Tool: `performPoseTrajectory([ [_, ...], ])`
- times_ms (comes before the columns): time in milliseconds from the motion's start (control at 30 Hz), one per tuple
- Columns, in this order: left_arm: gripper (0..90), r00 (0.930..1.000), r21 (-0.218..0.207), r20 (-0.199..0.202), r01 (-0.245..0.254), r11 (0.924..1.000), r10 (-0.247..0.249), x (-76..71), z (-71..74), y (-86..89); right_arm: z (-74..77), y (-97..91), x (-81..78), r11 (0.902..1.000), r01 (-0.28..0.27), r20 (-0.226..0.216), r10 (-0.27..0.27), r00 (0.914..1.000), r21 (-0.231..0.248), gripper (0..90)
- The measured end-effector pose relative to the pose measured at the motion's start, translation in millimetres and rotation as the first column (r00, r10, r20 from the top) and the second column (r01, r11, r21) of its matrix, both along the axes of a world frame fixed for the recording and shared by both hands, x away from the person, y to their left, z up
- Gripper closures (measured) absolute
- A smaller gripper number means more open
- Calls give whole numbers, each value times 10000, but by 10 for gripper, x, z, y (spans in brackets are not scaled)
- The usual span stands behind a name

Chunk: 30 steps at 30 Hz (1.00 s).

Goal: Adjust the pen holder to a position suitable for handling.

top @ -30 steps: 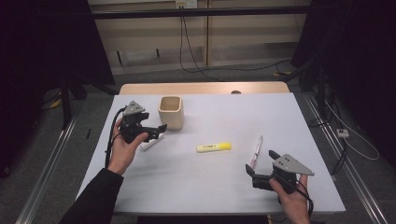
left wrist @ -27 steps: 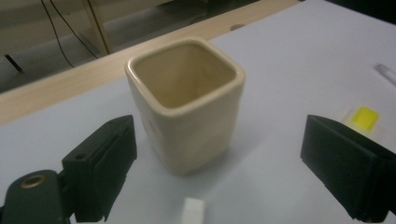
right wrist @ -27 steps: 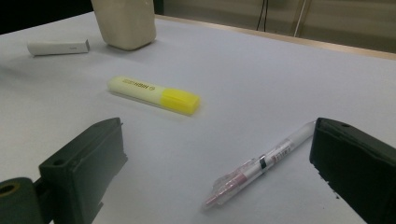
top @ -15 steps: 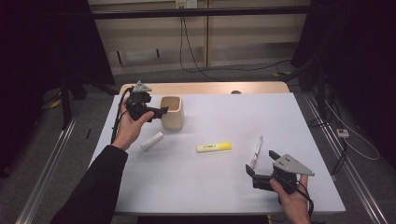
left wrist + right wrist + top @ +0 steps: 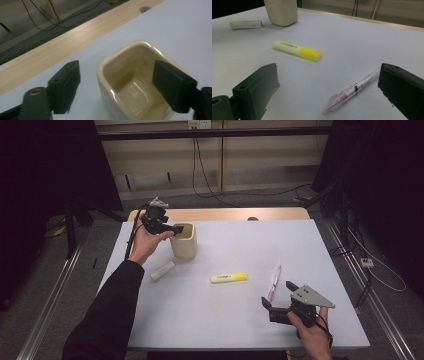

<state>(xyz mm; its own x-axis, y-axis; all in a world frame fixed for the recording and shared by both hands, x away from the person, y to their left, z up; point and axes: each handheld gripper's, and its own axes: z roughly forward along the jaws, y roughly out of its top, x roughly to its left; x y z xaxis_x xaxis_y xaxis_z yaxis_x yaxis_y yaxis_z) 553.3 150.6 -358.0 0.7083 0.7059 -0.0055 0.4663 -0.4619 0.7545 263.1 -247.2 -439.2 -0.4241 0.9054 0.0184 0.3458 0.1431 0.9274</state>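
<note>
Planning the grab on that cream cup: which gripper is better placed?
Left. The left gripper is at the cream cup, open jaws straddling its near wall. The right gripper sits across the table by the pen.

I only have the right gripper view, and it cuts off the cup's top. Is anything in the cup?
Observer: No. The left gripper view looks into the cup and its glazed bottom is bare.
Operator: Where is the left gripper?
Observer: The left gripper hovers at the cup's rim. Its jaws have just been closing with part of the cup between them, and the pads are not pressing on it.
Operator: And mine, from above?
Observer: The right gripper sits low near the near edge of the table, open and holding nothing.
</note>
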Motion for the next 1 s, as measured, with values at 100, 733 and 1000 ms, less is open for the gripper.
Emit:
performPoseTrajectory([
  [100, 332, 9996, 68, -276, 103, 9999, -101, 74, -47, 5, -1, 0, -1, 10000, -3, -10, 3, 10000, 4, 25],
  [733, 673, 9921, 84, -975, 804, 9967, -792, 255, -242, 33, -4, 2, -5, 10000, -30, -53, 30, 10000, -19, 25],
  [1000, 684, 9915, 338, -1042, 817, 9961, -777, 280, -260, -13, -4, 7, -8, 10000, -53, -62, 53, 10000, -32, 25],
])
